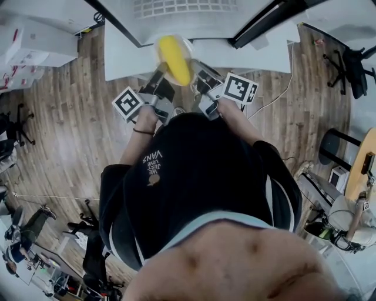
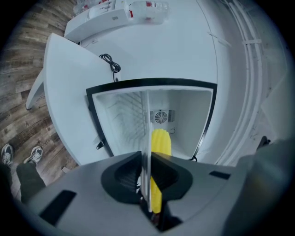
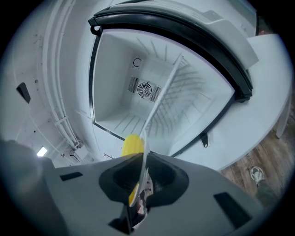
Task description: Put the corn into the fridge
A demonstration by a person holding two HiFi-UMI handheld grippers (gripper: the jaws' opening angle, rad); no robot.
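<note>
A yellow corn cob (image 1: 174,59) lies on a thin clear plate (image 1: 189,48), held level between both grippers in front of the open white fridge (image 1: 194,17). My left gripper (image 1: 160,75) is shut on the plate's left rim and my right gripper (image 1: 197,70) on its right rim. In the left gripper view the plate (image 2: 146,133) shows edge-on between the jaws of the gripper (image 2: 147,184), with the corn (image 2: 161,143) just right of it. In the right gripper view the corn (image 3: 132,144) sits left of the plate edge (image 3: 159,101), where the gripper (image 3: 140,177) clamps it. The fridge cavity (image 3: 138,69) looks bare.
The fridge door (image 2: 69,97) stands swung open on the left. A fan grille (image 2: 160,117) sits on the back wall and a wire shelf (image 3: 184,97) crosses inside. A black cable (image 2: 110,62) lies on top. Office chairs (image 1: 352,70) and wooden floor (image 1: 64,129) surround me.
</note>
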